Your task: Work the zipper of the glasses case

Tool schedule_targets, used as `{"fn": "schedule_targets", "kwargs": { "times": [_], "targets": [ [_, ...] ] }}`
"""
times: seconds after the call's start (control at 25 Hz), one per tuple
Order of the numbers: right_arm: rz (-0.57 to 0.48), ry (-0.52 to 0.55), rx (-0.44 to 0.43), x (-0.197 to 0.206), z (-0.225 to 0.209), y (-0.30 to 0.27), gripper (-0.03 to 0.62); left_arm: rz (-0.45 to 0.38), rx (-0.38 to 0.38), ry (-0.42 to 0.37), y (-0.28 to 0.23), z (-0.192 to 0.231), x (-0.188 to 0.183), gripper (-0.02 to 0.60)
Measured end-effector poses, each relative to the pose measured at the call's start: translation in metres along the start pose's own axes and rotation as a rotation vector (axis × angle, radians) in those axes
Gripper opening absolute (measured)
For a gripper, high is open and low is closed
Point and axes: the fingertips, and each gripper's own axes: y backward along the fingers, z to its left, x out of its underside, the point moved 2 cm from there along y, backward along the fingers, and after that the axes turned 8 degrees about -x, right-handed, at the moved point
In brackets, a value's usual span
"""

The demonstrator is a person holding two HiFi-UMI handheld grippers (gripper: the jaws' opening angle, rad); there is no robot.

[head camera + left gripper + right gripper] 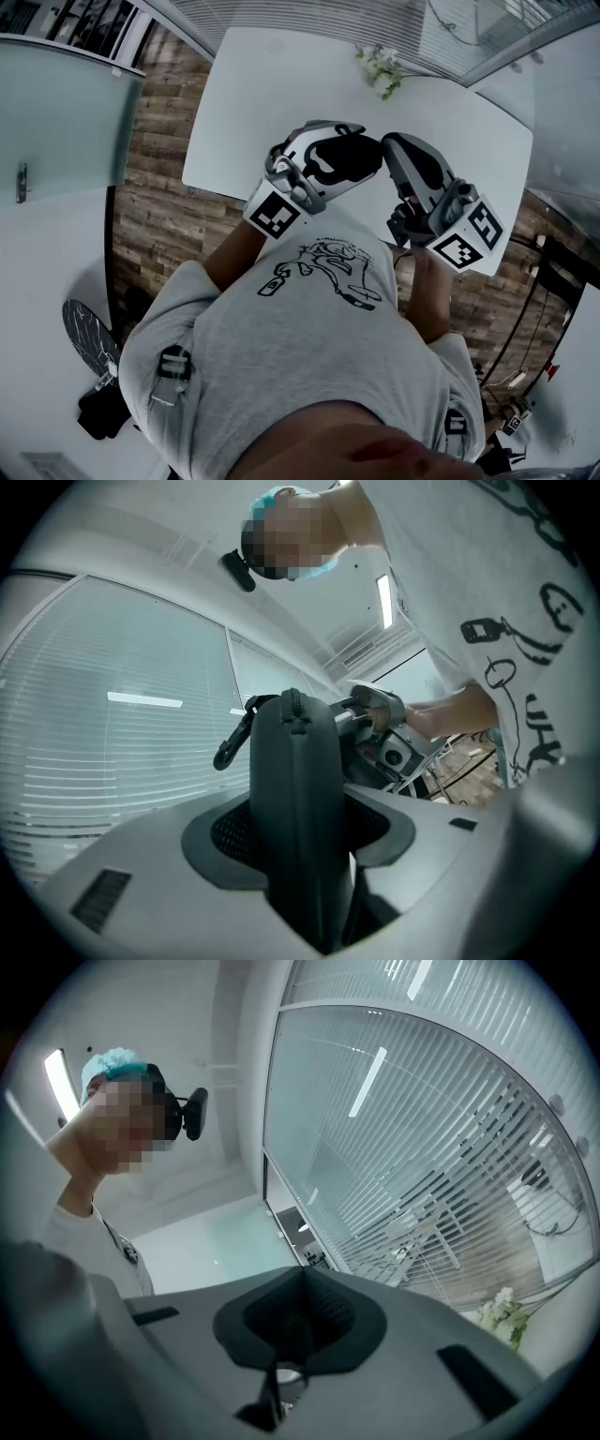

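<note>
Office or meeting-room setting; glass partition wall with slatted blinds fills the right of the right gripper view; frosted glass door at upper left of the head view; white table top centre, small flowers on it; wood-look floor; ceiling strip light.

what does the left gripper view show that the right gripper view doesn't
Only the left gripper view: the glasses case clamped in the left gripper, its zipper running along the edge that faces the camera, a black clip hanging off it, and the right gripper close behind the case.
Only the right gripper view: that gripper's jaws shut on what looks like the zipper pull, and white flowers.
Both: the person overhead and the slatted blinds.
</note>
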Motion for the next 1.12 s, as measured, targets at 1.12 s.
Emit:
{"fn": "schedule_targets", "kwargs": {
  "times": [1.12],
  "targets": [
    [-0.063,-0.137,-0.063,0.000,0.001,-0.001,0.006,-0.048,0.093,0.191,0.007,0.001,-0.006,0.235]
  ]
}}
